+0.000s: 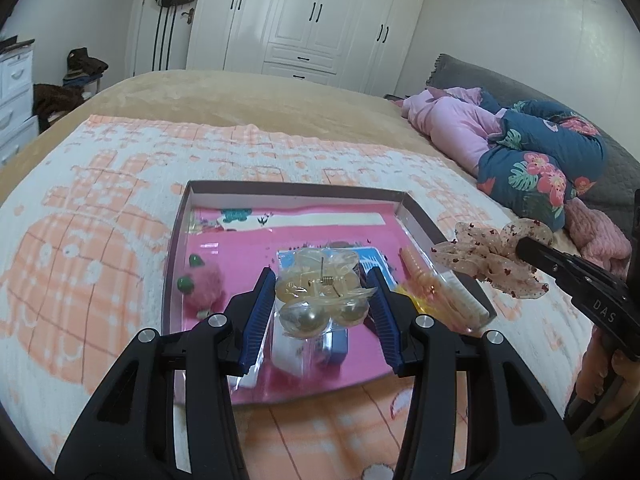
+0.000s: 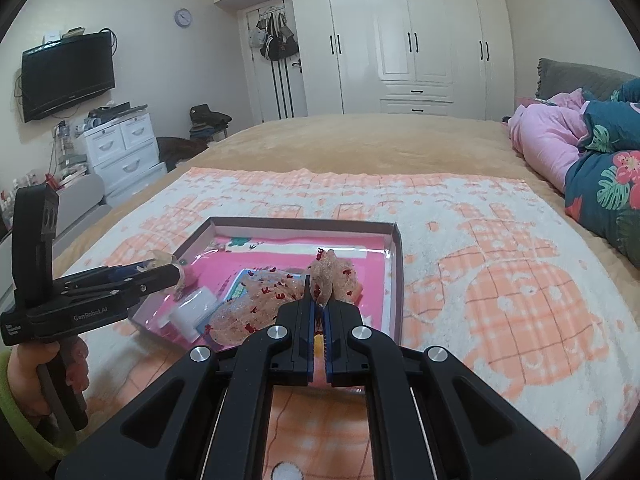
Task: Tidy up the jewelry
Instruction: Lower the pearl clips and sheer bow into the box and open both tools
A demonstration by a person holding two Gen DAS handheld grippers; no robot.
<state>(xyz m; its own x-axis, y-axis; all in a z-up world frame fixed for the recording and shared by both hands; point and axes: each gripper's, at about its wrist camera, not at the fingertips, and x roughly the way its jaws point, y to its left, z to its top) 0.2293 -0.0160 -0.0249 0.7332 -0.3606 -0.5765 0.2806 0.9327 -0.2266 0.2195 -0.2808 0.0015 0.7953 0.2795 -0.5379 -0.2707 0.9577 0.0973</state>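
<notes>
The left claw (image 1: 322, 280) gripped a clear hair clip (image 1: 320, 280) with pearly balls, its pads pressed on both sides, held above the pink-lined tray (image 1: 420, 216) (spring wire facing up). The right claw (image 2: 319, 300) was clenched on a sheer, red-speckled scrunchie (image 2: 256, 300), frilly and limp, which hung over the tray's right part. Both pieces sat directly over the tray, which lay on a peach-checked blanket (image 1: 100, 200) on the bed.

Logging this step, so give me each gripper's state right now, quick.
Left gripper: closed on a clear hair claw clip with pearl beads.
Right gripper: shut on a sheer scrunchie with red specks.
</notes>
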